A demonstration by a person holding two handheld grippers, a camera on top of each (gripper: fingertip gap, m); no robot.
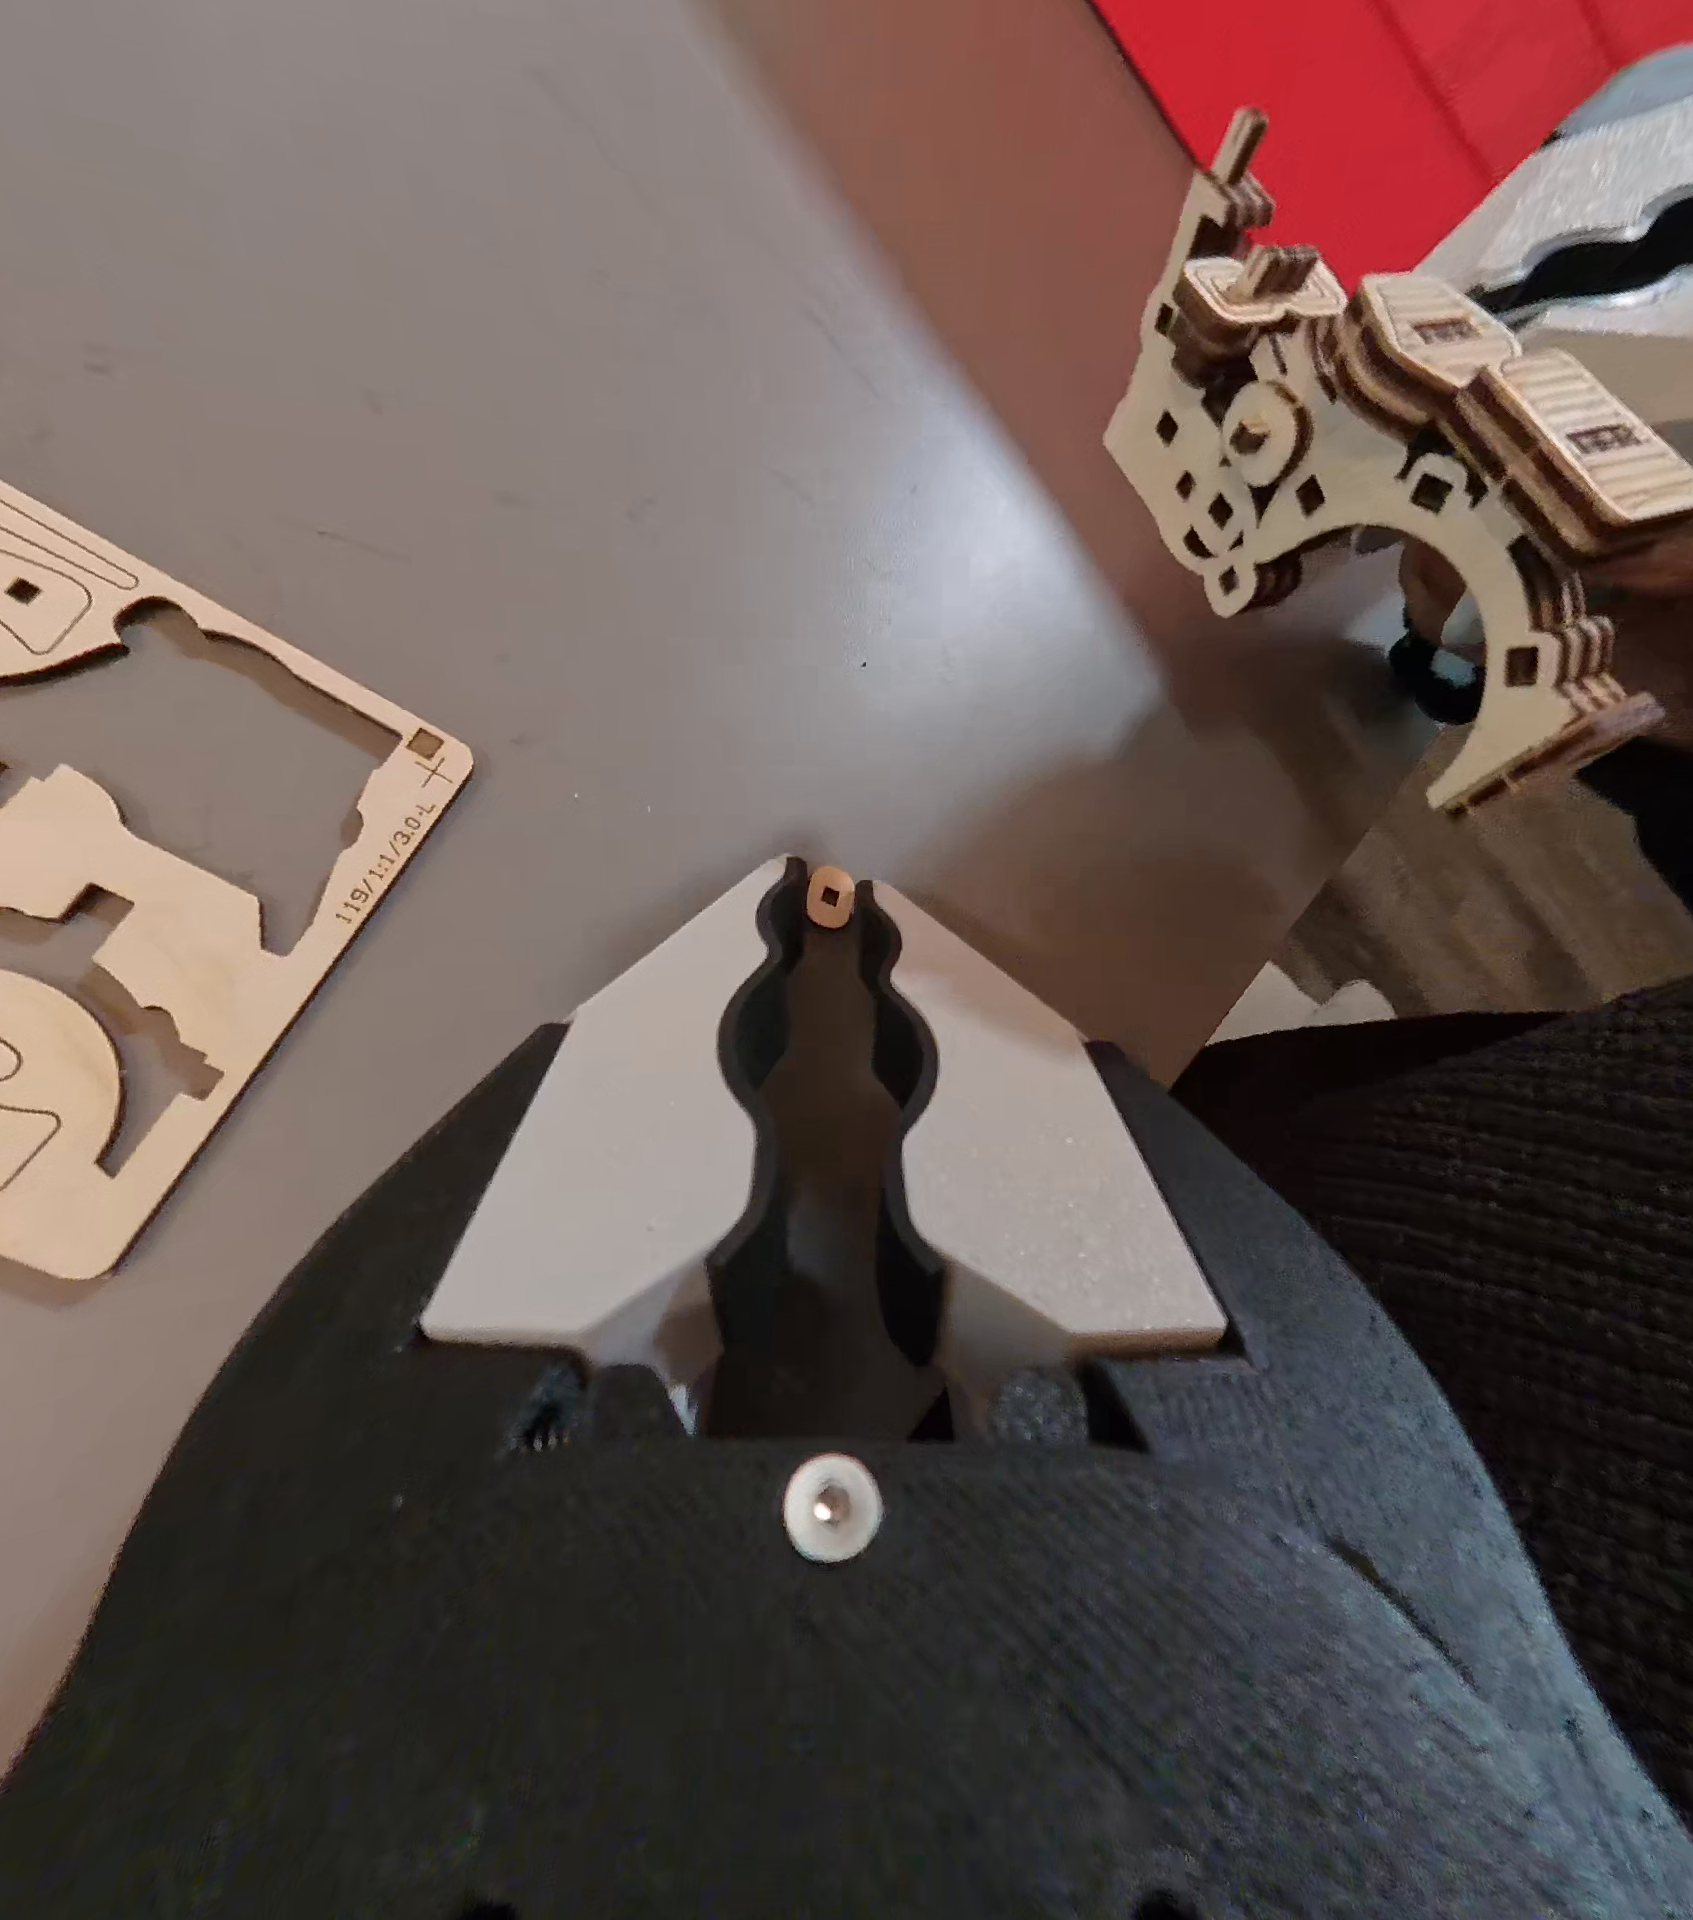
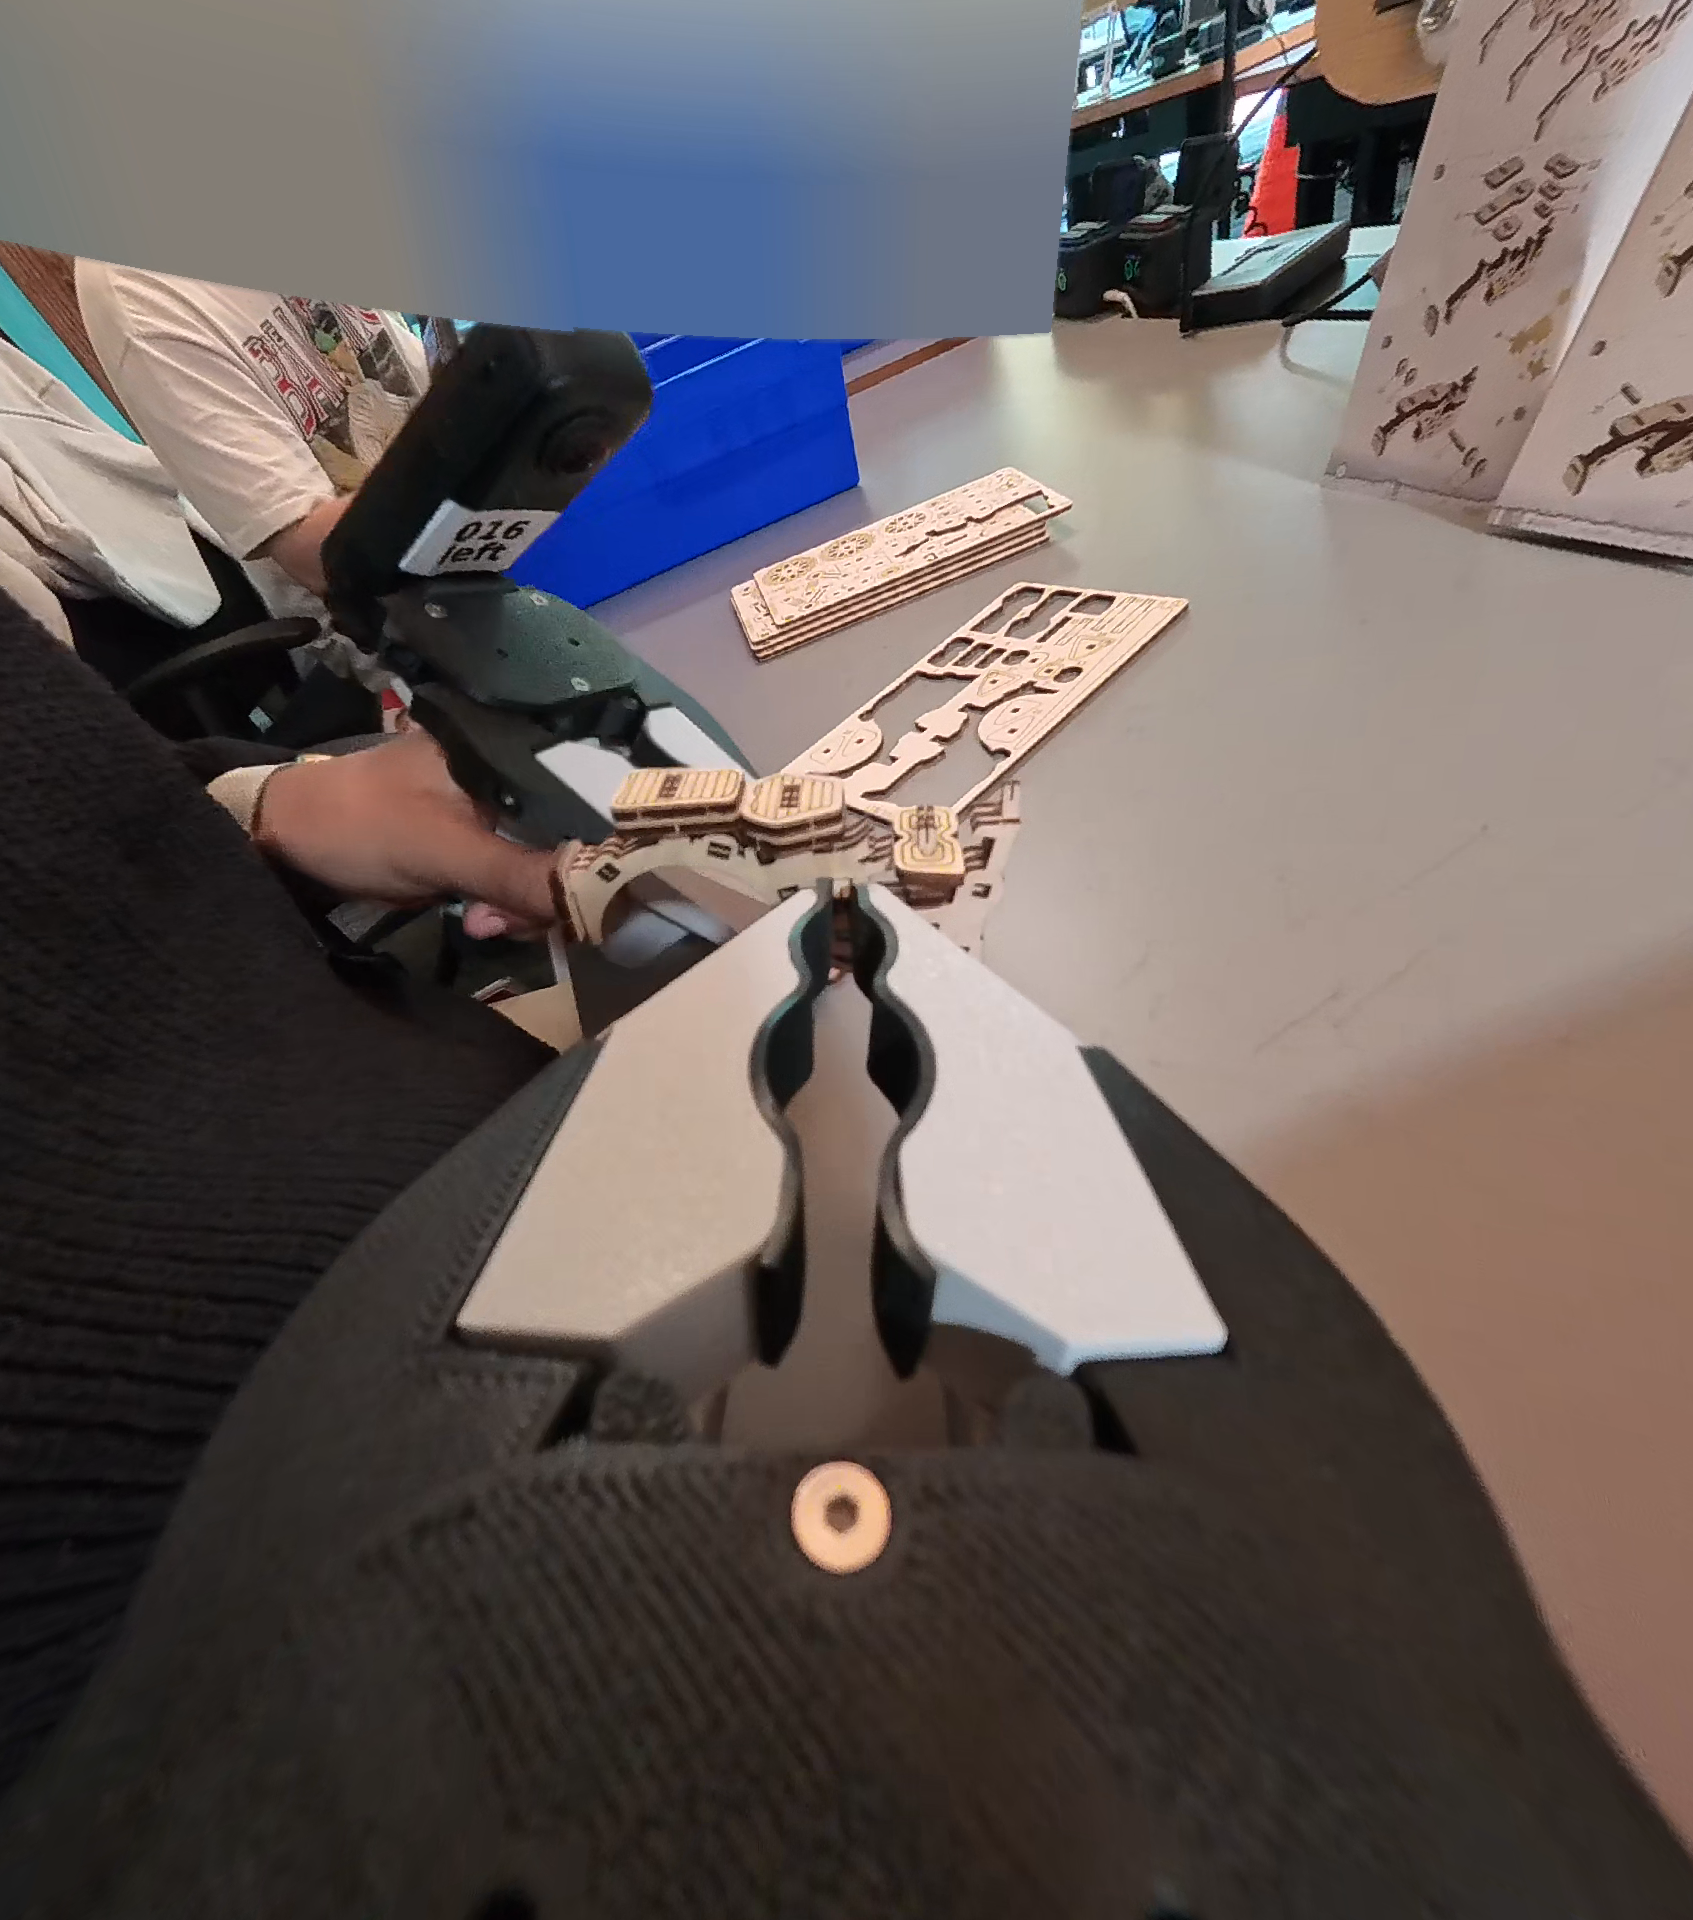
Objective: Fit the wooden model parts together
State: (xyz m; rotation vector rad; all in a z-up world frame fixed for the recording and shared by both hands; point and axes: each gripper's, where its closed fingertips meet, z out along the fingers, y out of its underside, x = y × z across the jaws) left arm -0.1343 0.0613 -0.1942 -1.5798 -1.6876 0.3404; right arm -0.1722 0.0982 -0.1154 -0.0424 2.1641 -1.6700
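Note:
My left gripper (image 1: 829,883) is shut on a small oval wooden piece (image 1: 829,900) with a square hole, held at the fingertips above the grey table (image 1: 613,416). The part-built wooden model (image 1: 1393,457) hangs in the air to the upper right of it, apart from the piece. In the right wrist view my right gripper (image 2: 839,896) is shut on the lower edge of the model (image 2: 759,821). The left gripper's black body (image 2: 509,665) shows behind the model, held by a hand (image 2: 385,821).
A punched-out wooden sheet (image 1: 125,852) lies left of my left gripper and also shows in the right wrist view (image 2: 1018,696). Behind it are a stack of sheets (image 2: 904,561), a blue bin (image 2: 717,457) and a standing instruction booklet (image 2: 1600,312). A person in a white shirt (image 2: 229,416) sits at far left. The grippers' ends are close to 10 centimeters from one another.

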